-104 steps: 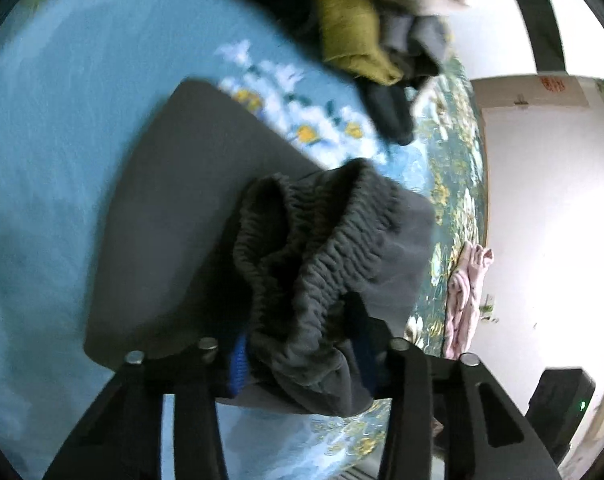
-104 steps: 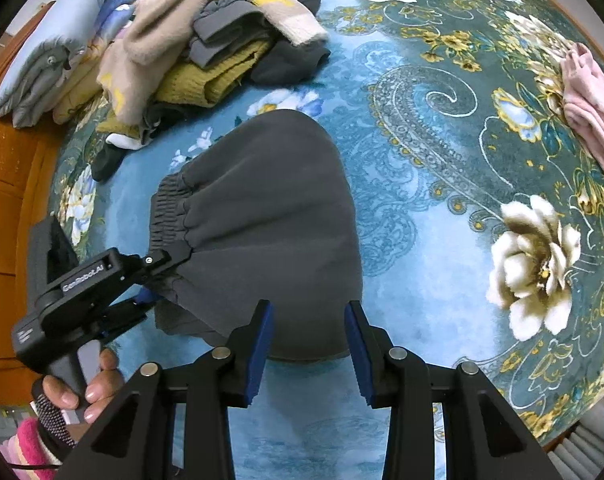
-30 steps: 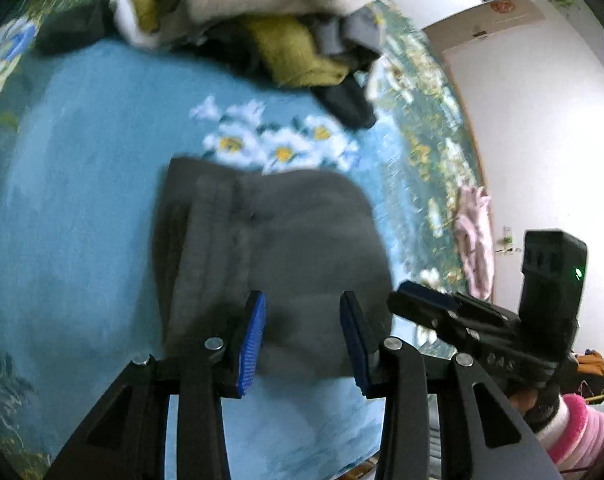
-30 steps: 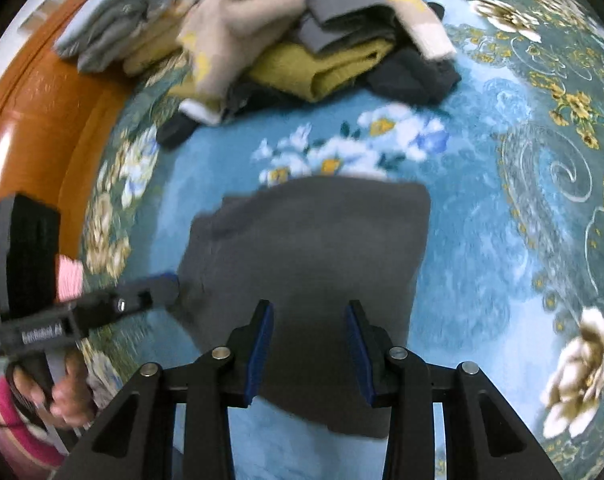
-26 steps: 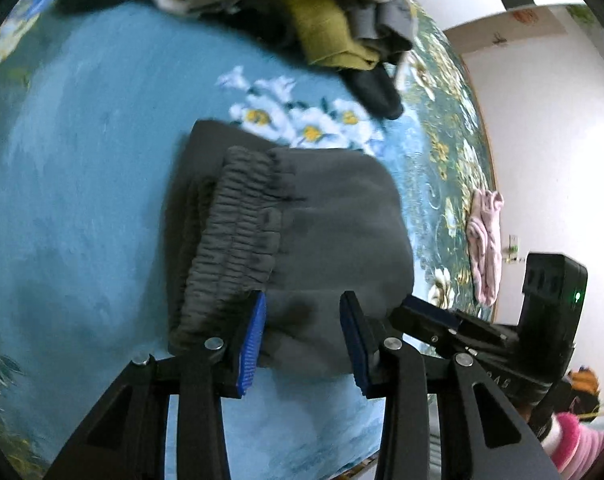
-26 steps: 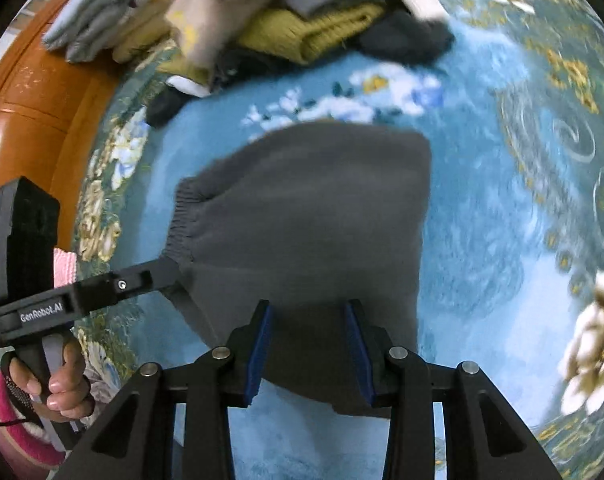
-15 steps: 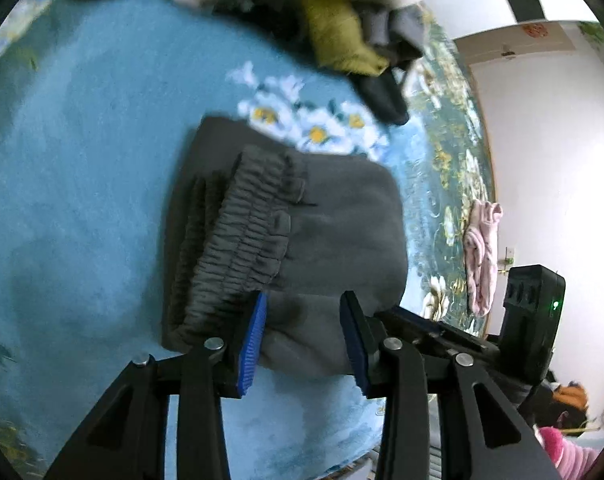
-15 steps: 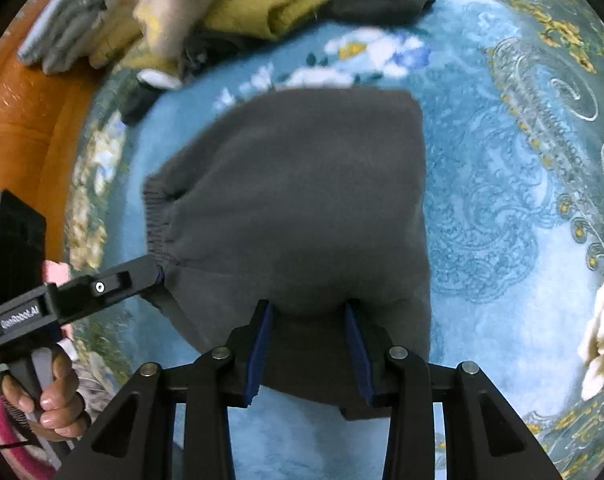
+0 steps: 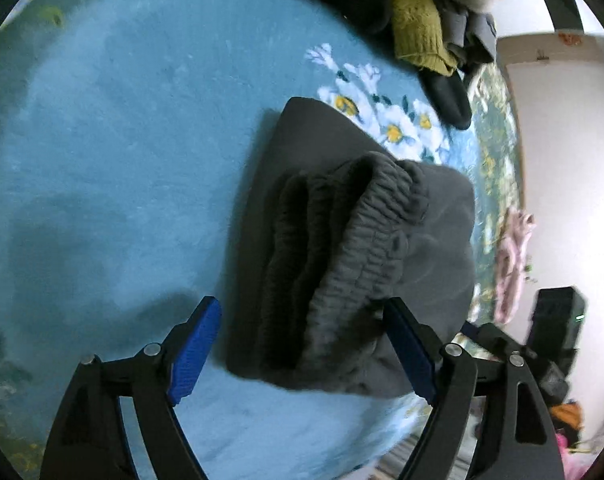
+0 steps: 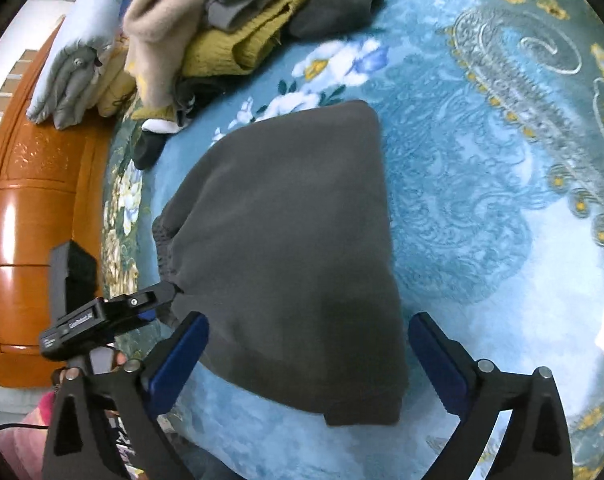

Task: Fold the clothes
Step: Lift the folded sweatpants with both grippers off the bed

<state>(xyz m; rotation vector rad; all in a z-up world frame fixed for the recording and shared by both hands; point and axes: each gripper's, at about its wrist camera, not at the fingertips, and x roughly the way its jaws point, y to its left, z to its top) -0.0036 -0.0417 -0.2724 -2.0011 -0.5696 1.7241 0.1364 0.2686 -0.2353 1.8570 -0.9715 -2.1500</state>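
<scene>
Both claws (image 9: 302,354) (image 10: 308,360) lower, newly spread over trousers (image 10: 293,248)

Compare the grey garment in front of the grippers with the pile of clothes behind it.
The grey garment is one piece, folded into a flat block; the pile is many pieces heaped loosely. The garment is plain dark grey, with a gathered elastic band showing at one end; the pile mixes mustard, beige, grey and pale blue. The garment lies between the open jaws of both grippers; the pile lies far from them. Both rest on the blue flowered blanket.
</scene>
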